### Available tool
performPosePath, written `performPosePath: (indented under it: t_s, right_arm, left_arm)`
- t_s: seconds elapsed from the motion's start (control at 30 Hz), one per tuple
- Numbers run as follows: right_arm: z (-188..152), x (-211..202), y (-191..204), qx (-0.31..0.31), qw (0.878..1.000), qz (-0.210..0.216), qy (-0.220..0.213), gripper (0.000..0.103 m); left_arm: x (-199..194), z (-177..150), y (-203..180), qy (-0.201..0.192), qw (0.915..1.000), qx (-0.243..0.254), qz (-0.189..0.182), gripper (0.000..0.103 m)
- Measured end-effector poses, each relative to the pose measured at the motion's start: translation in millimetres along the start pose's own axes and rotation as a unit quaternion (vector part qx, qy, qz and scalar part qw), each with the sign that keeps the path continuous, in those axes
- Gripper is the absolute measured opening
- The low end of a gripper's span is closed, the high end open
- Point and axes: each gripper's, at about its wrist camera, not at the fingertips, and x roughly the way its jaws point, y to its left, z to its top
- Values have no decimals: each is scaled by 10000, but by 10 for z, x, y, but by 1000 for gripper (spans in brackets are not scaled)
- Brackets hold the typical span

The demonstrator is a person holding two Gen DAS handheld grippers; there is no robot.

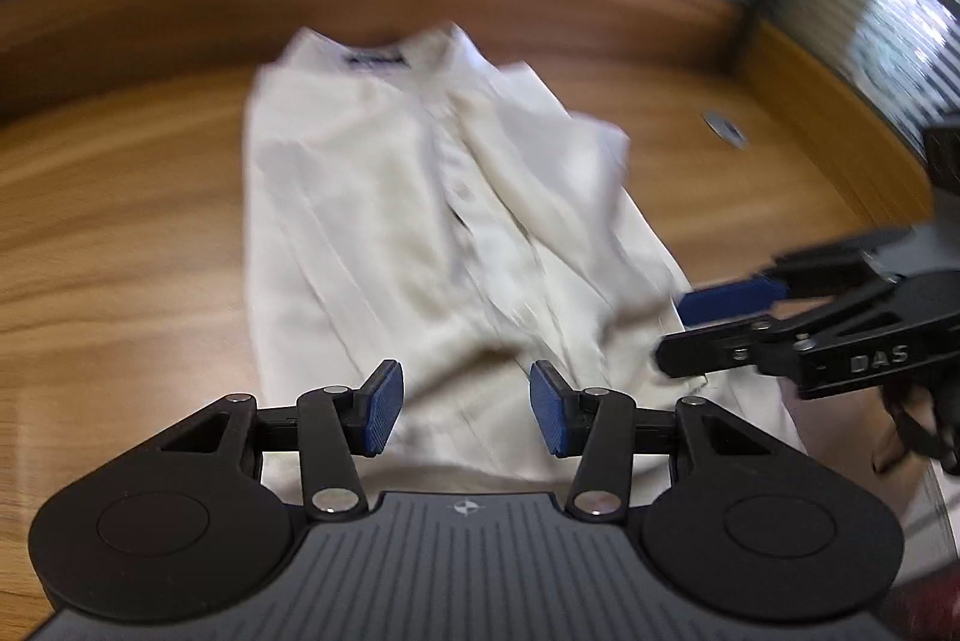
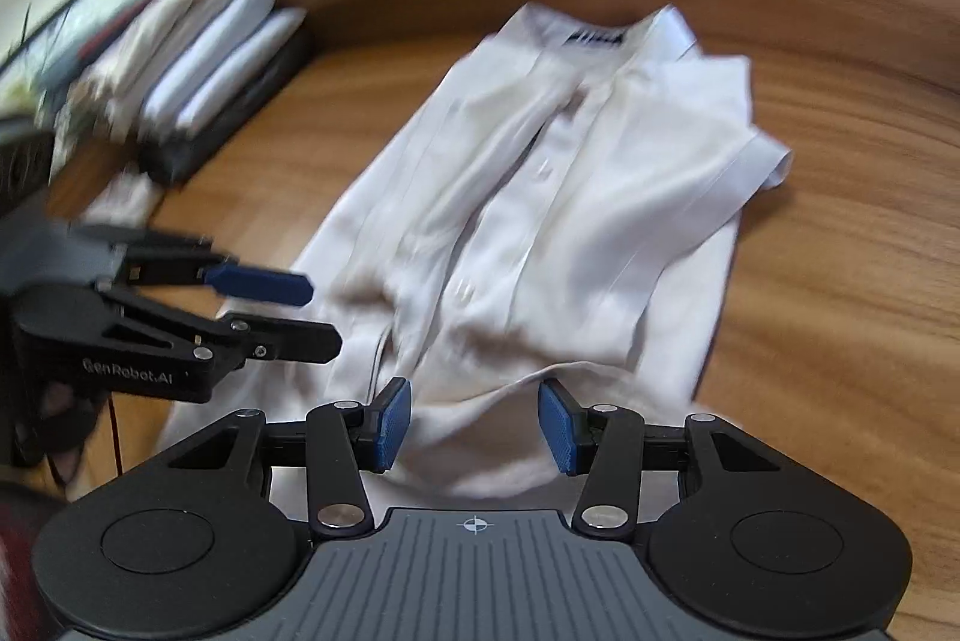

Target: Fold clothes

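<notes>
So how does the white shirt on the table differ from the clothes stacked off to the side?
The white shirt lies lengthwise, buttoned front up, only partly folded; the stacked clothes are compact folded piles. The shirt sits mid-table by both open grippers; the stack is away at the edge. Both look pale.

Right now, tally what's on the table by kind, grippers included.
White button-up shirt, sleeves folded in: 1
Hand-held gripper, black with blue pads, open: 2 (left hand-held gripper, right hand-held gripper)
Pile of folded white clothes, blurred, pieces uncountable: 1
Round metal disc: 1
Total: 5
</notes>
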Motion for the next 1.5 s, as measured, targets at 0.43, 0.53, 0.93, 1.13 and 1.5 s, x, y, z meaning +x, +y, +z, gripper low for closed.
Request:
performPosePath:
  t_s: [0.43,0.53,0.93,1.13,1.5]
  right_arm:
    - [-205,-306,157,-380,9990,188,174,51]
    - [-355,-207,252,-509,9971,260,507,50]
    - [-69,184,508,-799,9963,134,294,49]
    - [-40,15,633,-1286,9910,293,222,49]
    - [-774,-254,1006,-2654,9585,829,628,49]
  left_arm:
    - [-370,-181,46,-74,9996,267,-1,52]
    - [-475,-301,27,-9,9996,295,-36,54]
    - [-824,-791,-96,178,9961,862,30,54]
    - [-940,-990,-154,235,9950,976,7,55]
    - [-956,-1314,-413,314,9834,1781,-182,59]
